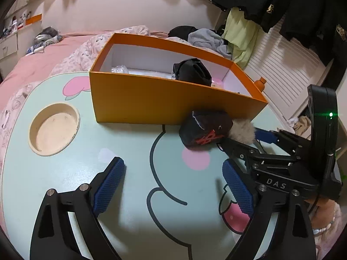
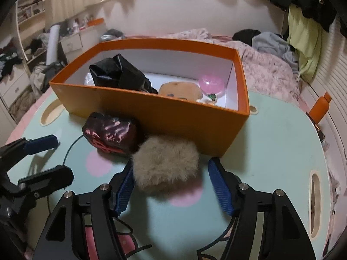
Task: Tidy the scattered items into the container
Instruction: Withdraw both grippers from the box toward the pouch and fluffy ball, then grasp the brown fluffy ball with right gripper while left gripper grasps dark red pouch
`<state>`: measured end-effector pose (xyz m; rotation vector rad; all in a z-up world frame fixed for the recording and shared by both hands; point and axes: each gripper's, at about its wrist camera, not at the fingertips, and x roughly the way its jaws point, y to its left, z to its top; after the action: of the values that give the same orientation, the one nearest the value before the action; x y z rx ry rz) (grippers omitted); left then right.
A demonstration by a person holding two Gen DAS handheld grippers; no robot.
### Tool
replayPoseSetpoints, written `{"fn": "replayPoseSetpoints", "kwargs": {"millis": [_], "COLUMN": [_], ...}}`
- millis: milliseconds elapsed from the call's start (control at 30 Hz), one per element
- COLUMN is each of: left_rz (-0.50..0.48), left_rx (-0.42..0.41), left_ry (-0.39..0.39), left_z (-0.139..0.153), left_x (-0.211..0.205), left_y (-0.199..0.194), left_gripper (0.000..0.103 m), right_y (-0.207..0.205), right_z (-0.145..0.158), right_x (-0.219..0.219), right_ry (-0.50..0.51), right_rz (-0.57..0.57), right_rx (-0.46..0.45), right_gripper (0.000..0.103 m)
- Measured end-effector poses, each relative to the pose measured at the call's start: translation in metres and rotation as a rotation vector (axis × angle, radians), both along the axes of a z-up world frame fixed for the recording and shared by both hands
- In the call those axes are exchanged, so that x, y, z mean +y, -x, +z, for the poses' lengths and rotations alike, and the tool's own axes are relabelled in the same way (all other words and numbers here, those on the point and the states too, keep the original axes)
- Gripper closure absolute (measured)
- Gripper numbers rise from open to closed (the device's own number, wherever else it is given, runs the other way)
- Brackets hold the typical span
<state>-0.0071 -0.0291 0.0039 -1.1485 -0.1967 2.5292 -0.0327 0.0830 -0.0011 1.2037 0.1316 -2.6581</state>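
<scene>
1. Left wrist view: the left hand-held gripper hangs over the middle of the surface with its jaws spread wide and nothing between them, probably lining up on the dark pouch. That pouch lies against the near wall of the orange box, which stands toward the far edge and already holds a black bag.

2. Right wrist view: the right hand-held gripper straddles the furry pompom, jaws about half open. The left pad is at its fur, the right pad clear, so no grip yet. The pompom sits beside the pouch, just before the box's near wall, a short lift from going in.
</scene>
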Motion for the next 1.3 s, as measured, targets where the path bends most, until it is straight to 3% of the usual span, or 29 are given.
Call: {"fn": "replayPoseSetpoints", "kwargs": {"millis": [233,300,367,433,1133,1200,1233,1267,1300], "left_rz": [0.002,0.002,0.002,0.006,0.008,0.008,0.008,0.008,0.008], "left_rx": [0.0,0.001,0.002,0.001,0.002,0.002,0.002,0.001,0.001], "left_ry": [0.007,0.008,0.008,0.009,0.012,0.012,0.011,0.009,0.009], "left_z": [0.0,-0.001,0.0,-0.001,-0.001,-0.001,-0.002,-0.002,-0.002], "left_x": [0.001,0.001,0.001,0.001,-0.002,-0.003,-0.003,-0.004,-0.004], "left_y": [0.002,0.002,0.003,0.004,0.005,0.005,0.005,0.005,0.005], "left_gripper": [0.011,0.011,0.011,0.011,0.011,0.011,0.011,0.011,0.011], "right_y": [0.0,0.002,0.004,0.007,0.02,0.019,0.016,0.012,0.008], "right_z": [0.0,0.0,-0.003,-0.005,-0.005,-0.003,-0.001,0.002,0.004], "right_x": [0.002,0.002,0.003,0.003,0.005,0.006,0.006,0.007,0.007], "right_ry": [0.001,-0.002,-0.005,-0.006,-0.008,-0.004,-0.002,0.0,0.001], "right_rz": [0.002,-0.001,-0.009,-0.013,0.015,-0.008,-0.015,-0.021,-0.032], "right_rx": [-0.001,-0.006,-0.026,-0.036,-0.036,-0.028,-0.018,-0.003,0.008], "right_gripper": [0.034,0.025,0.003,0.001,0.0,0.006,0.019,0.043,0.055]}}
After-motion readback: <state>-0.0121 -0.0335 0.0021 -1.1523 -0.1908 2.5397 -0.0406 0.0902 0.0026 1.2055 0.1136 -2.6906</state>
